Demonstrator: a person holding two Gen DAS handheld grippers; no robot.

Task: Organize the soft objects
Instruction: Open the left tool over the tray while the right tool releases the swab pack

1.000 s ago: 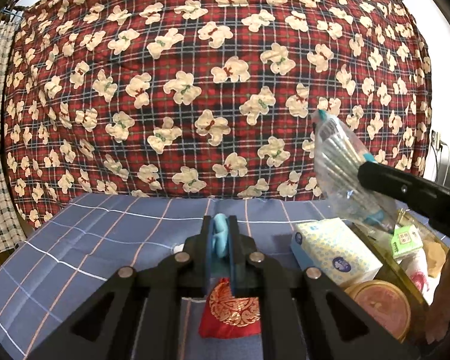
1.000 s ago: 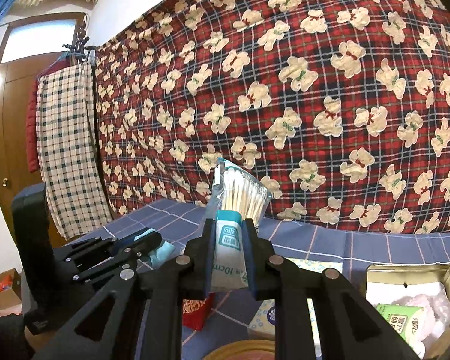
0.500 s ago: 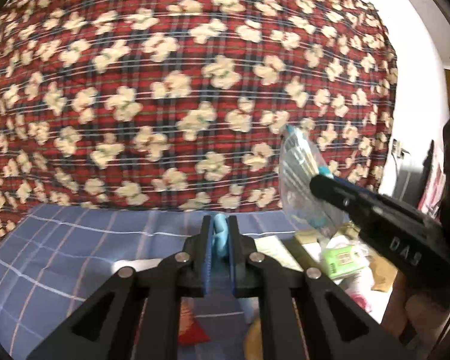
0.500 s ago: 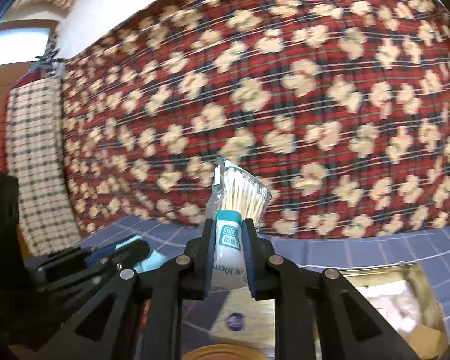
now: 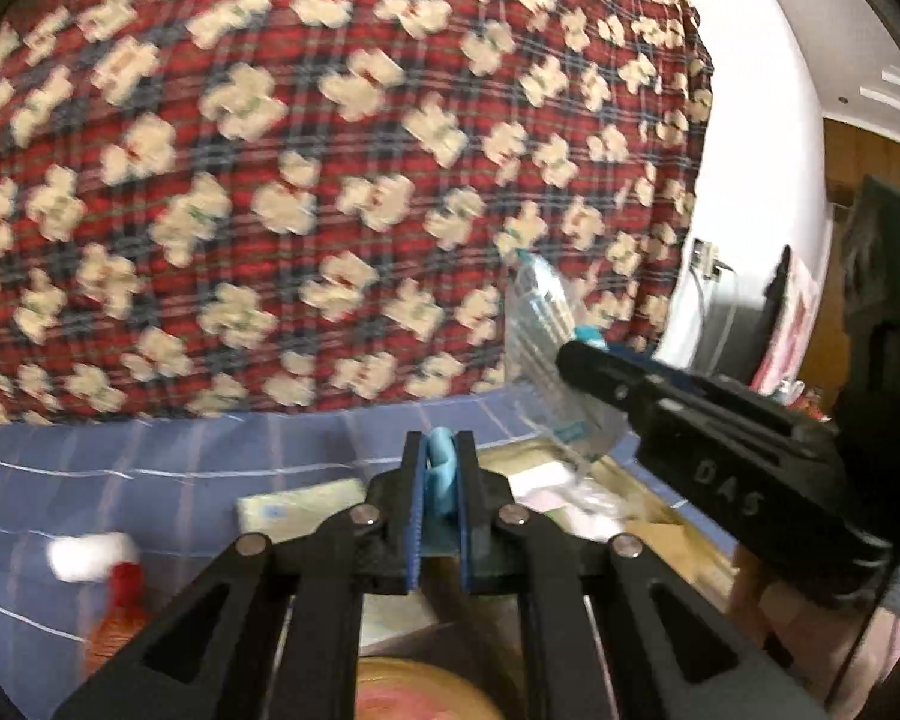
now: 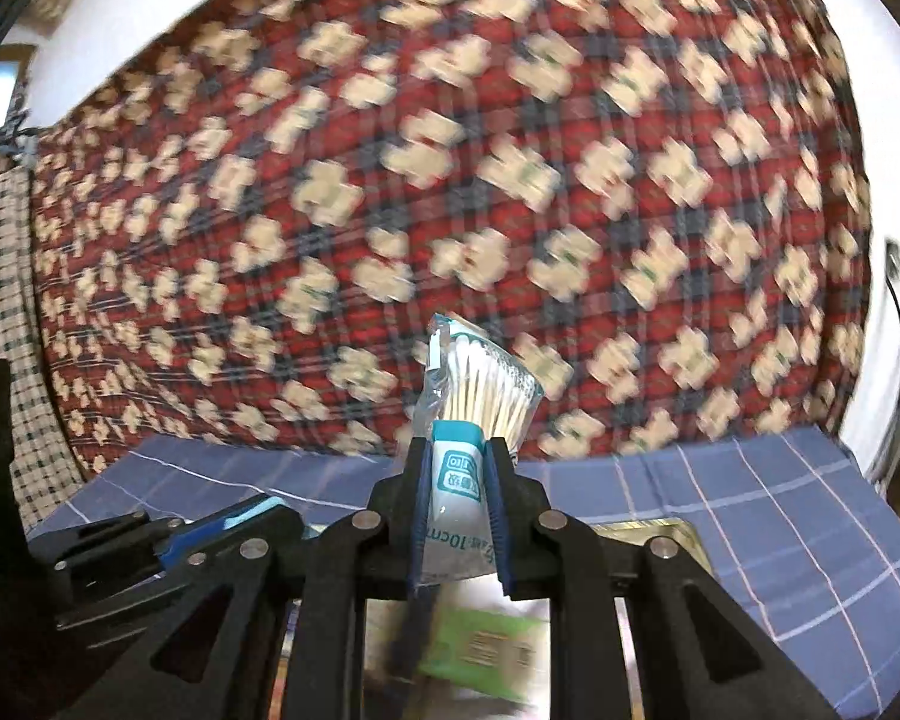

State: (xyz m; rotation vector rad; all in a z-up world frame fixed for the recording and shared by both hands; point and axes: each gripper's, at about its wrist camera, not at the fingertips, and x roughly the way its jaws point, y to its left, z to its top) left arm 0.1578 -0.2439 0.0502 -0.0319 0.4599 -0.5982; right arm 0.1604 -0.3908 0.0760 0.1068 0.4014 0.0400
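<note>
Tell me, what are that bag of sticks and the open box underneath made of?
The clear bag of cotton swabs looks like thin glossy plastic film: it is see-through and crinkled. The sticks inside look like pale wood with white cotton tips. The gold-coloured open box seems to be shiny metal, perhaps tin; blur leaves that uncertain.

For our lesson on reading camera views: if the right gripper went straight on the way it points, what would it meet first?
Probably the blue checked tablecloth, then the teddy-bear blanket behind it; depth is unclear. The right gripper is shut on a cotton swab bag.
</note>
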